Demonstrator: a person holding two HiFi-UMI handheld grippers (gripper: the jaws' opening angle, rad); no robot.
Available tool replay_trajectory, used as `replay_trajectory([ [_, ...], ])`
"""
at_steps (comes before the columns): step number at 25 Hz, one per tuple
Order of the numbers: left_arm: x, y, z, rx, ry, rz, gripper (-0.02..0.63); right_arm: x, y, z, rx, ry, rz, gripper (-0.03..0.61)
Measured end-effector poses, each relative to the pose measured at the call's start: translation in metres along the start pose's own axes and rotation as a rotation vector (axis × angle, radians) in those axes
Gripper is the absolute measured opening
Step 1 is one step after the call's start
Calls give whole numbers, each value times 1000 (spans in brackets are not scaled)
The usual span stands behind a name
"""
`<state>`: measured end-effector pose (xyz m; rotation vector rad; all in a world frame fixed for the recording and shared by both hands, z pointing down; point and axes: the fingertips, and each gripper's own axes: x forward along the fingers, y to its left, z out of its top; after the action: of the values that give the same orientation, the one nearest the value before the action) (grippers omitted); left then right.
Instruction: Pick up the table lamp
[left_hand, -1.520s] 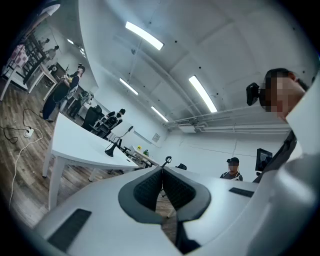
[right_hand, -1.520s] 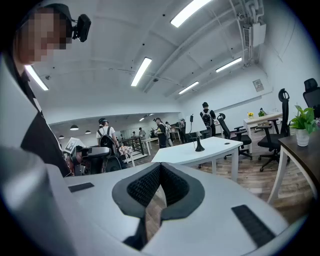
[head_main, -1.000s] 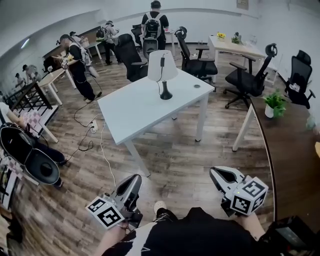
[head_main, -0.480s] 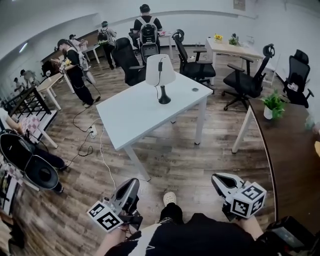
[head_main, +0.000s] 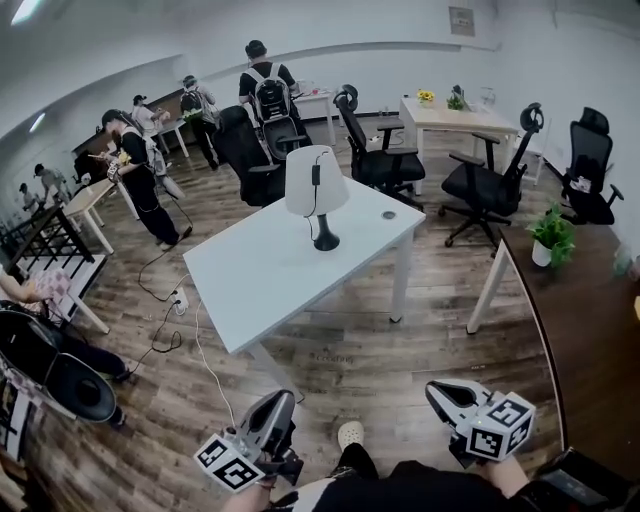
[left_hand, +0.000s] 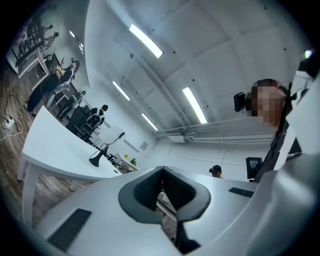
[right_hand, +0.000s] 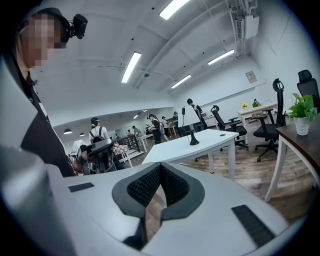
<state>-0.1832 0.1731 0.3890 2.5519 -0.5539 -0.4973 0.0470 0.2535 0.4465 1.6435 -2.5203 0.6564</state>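
table lamp (head_main: 318, 195) upright on white table (head_main: 250, 285), well away. left gripper (head_main: 279, 400) and right gripper (head_main: 433, 389) both closed, empty (must open first). risk: closed-jaw bump topples it.

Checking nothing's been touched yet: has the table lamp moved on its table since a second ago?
No. The table lamp stands at the same spot on the white table, left of the small dark disc as before.

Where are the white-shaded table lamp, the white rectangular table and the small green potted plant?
white-shaded table lamp (head_main: 305, 190), head view, on its shade.
white rectangular table (head_main: 265, 275), head view, bare top.
small green potted plant (head_main: 553, 228), head view, its leaves.
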Motion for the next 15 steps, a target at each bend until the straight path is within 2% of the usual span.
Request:
replay_trajectory([
  [7,43,55,31,138,-24,-5,15,45,-39,30,-11,9,-41,15],
  [15,118,119,71,131,-26,-42,15,114,-81,84,5,-21,-51,15],
])
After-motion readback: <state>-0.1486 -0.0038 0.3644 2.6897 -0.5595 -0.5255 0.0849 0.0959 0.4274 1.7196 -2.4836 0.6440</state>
